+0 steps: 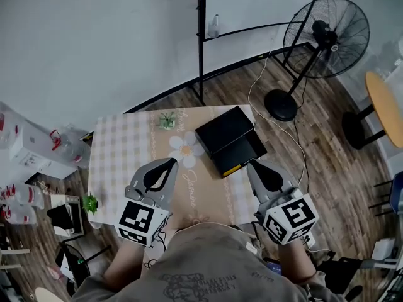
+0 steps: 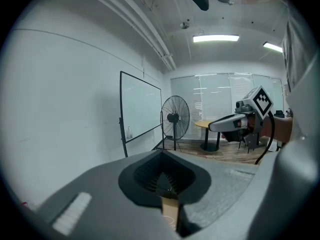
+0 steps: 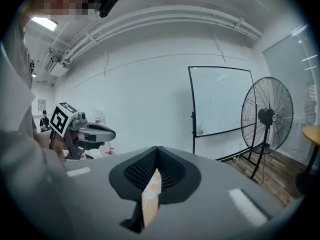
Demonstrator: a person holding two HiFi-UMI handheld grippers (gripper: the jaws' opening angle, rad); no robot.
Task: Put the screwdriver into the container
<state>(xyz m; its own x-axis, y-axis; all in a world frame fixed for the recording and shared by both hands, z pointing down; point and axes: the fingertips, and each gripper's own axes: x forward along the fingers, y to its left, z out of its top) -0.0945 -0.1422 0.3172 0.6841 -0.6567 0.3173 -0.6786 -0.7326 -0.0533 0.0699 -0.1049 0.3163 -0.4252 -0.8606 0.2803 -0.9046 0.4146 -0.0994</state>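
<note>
A black container (image 1: 242, 152) lies open on the table's right half, its lid (image 1: 224, 129) folded back toward the far side. A short yellow-orange piece (image 1: 232, 168) shows at the container's near edge; I cannot tell whether it is the screwdriver. My left gripper (image 1: 165, 163) hovers over the cloth to the left of the container, shut and holding nothing. My right gripper (image 1: 254, 163) is just off the container's near right corner, also shut and holding nothing. In the left gripper view (image 2: 162, 156) and the right gripper view (image 3: 157, 151) the jaws meet at their tips.
A checkered cloth (image 1: 119, 153) with a flower print (image 1: 185, 148) covers the table. A small green plant (image 1: 167, 120) stands at its far edge. Behind are a whiteboard stand (image 1: 202, 43), a pedestal fan (image 1: 327, 36), a floor cable (image 1: 277, 126) and a round table (image 1: 384, 106).
</note>
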